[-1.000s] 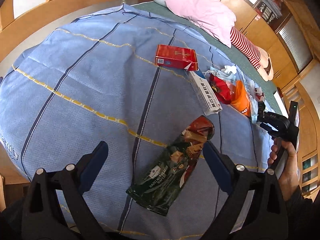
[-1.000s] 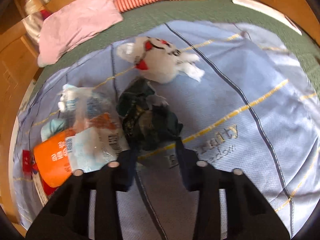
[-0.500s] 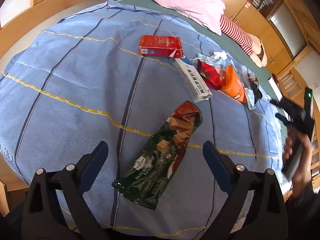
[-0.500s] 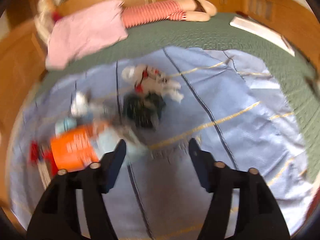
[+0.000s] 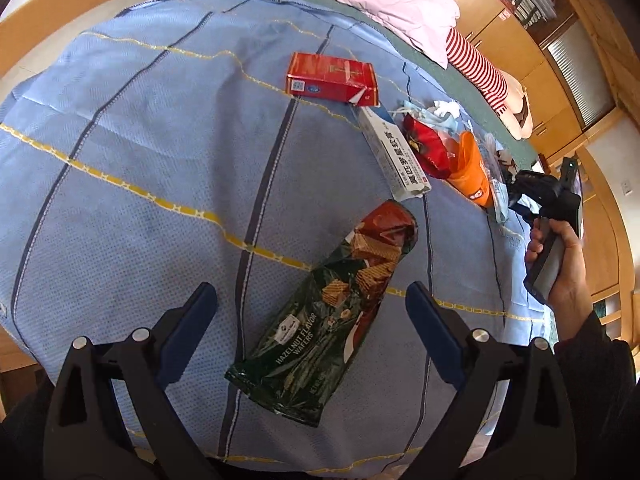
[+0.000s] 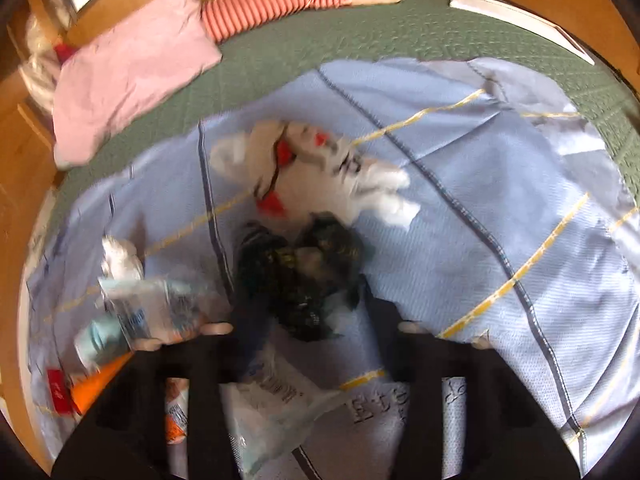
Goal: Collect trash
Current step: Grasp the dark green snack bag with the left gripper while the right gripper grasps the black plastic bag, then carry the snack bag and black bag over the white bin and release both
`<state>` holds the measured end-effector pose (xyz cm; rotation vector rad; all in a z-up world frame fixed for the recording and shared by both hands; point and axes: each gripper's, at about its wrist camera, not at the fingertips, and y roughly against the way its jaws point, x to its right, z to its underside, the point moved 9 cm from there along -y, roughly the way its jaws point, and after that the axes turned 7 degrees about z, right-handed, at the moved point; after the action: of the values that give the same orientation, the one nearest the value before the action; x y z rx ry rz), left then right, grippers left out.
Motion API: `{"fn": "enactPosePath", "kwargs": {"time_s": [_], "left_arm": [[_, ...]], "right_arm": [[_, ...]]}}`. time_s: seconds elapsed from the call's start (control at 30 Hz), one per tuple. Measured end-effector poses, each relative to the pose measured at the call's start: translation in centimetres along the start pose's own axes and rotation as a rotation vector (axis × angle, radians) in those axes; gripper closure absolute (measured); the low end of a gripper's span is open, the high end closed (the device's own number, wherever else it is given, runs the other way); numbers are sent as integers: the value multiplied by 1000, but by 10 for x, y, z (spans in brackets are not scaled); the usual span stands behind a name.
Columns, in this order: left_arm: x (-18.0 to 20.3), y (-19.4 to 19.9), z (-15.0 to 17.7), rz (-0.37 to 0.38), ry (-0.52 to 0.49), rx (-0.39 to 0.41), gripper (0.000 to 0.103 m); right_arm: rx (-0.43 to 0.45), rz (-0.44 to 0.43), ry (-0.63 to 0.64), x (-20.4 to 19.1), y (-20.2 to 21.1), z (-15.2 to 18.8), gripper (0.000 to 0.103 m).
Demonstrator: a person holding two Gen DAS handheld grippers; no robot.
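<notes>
A green hazelnut wafers bag (image 5: 332,312) lies flat on the blue sheet (image 5: 140,184). My left gripper (image 5: 312,308) hovers over it, open wide, a finger on either side and not touching. In the blurred right wrist view, a dark crumpled wrapper (image 6: 296,276) sits between the fingers of my right gripper (image 6: 312,312). Its jaws are closing, and I cannot see the pads pressing on it. Behind the wrapper lies a white plastic bag with red print (image 6: 308,168). In the left wrist view, a hand (image 5: 560,256) holds the right gripper (image 5: 536,192) at the end of the trash pile.
A red box (image 5: 332,78), a white carton (image 5: 394,152), a red wrapper (image 5: 426,148) and an orange wrapper (image 5: 470,172) lie in a row. A clear bottle (image 6: 156,312) and a clear bag (image 6: 276,412) lie by my right fingers. A pink pillow (image 6: 132,68) and a striped plush (image 6: 276,4) lie on the green cover.
My right gripper let go of the dark wrapper and drew back with wider jaws. It has now come forward around the wrapper again. The left gripper stays open over the wafers bag.
</notes>
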<state>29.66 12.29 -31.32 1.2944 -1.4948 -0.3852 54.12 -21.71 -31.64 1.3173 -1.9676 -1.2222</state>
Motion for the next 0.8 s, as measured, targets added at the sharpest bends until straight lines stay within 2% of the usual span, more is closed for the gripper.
{"fn": "enactPosePath", "kwargs": {"time_s": [0.17, 0.2, 0.23, 0.3, 0.33, 0.37, 0.43, 0.47, 0.6, 0.63, 0.7, 0.8], "left_arm": [[10, -17, 11, -8, -65, -77, 9], [11, -20, 13, -12, -75, -88, 15], [11, -24, 15, -16, -85, -107, 31], [9, -30, 18, -44, -96, -126, 40], [10, -30, 16, -52, -111, -112, 50], [12, -31, 16, -47, -122, -111, 53], [14, -31, 16, -20, -122, -109, 66], [16, -29, 15, 0, -119, -100, 69], [29, 4, 5, 20, -150, 52, 70], [35, 23, 3, -18, -176, 131, 70], [49, 50, 10, -87, -219, 201, 70], [84, 88, 33, -112, -279, 269, 70]], "right_arm": [[61, 5, 46, 13, 38, 9, 66], [73, 0, 60, 17, 49, 13, 66], [80, -10, 75, 21, 61, 18, 66], [87, -52, 110, 30, 90, 35, 66], [89, -70, 131, 33, 104, 44, 66], [92, -89, 158, 38, 120, 55, 66], [105, -113, 202, 43, 147, 76, 66], [114, -122, 227, 47, 163, 88, 66], [172, -150, 296, 61, 221, 129, 66], [187, -150, 309, 64, 234, 137, 66], [232, -135, 345, 72, 261, 157, 66], [301, -99, 397, 82, 299, 184, 66]]}}
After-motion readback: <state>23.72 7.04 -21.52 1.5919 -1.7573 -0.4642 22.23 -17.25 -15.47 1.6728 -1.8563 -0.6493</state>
